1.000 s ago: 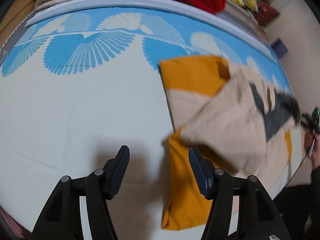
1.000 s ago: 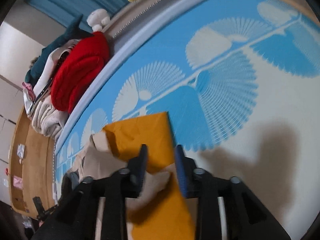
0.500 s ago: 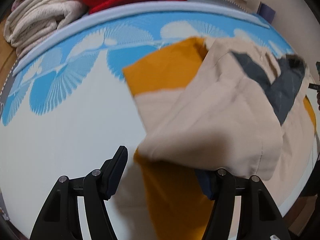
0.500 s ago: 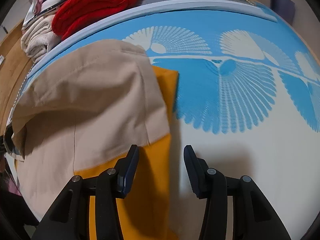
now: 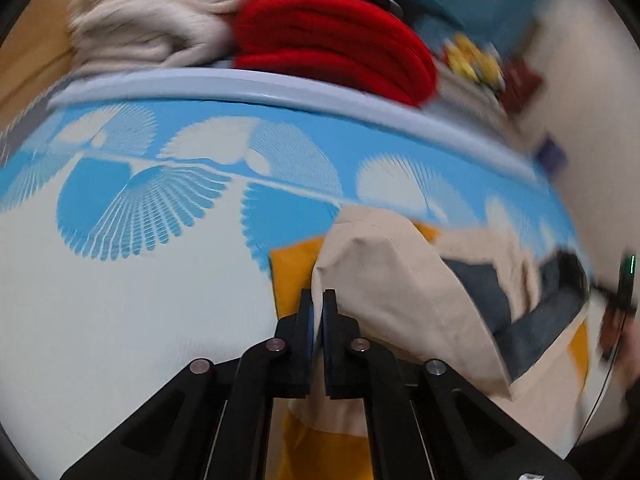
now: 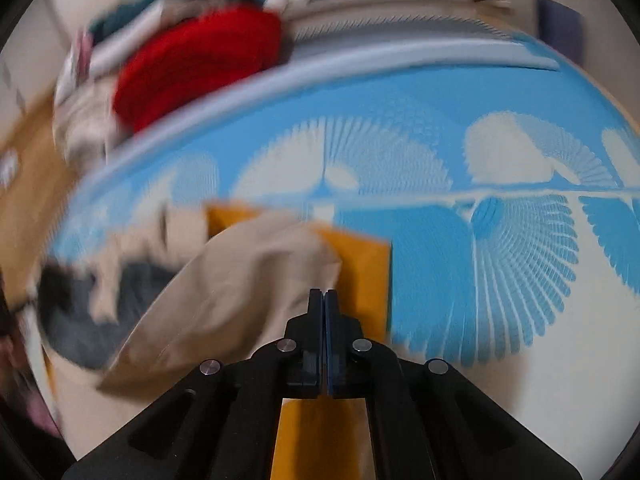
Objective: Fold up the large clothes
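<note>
The beige-and-orange garment (image 5: 404, 292) lies on the bed (image 5: 132, 312), over the pale part of a cover printed with blue fan shapes. The left tool (image 5: 318, 300) is clenched, its two black fingers pressed together on a raised beige fold of that garment, which humps up just right of the fingertips. The right tool (image 6: 324, 298) is also clenched tight; in its own view beige cloth reaches its fingertips from the left, but blur hides whether any is pinched. Orange fabric shows under and beside both tools. A dark grey part (image 6: 80, 320) of the clothing lies further along, toward the person's side. Beyond the bed's pale blue edge (image 5: 280, 88), folded red cloth (image 5: 336, 44) and cream cloth (image 5: 156, 8) are stacked side by side.
</note>
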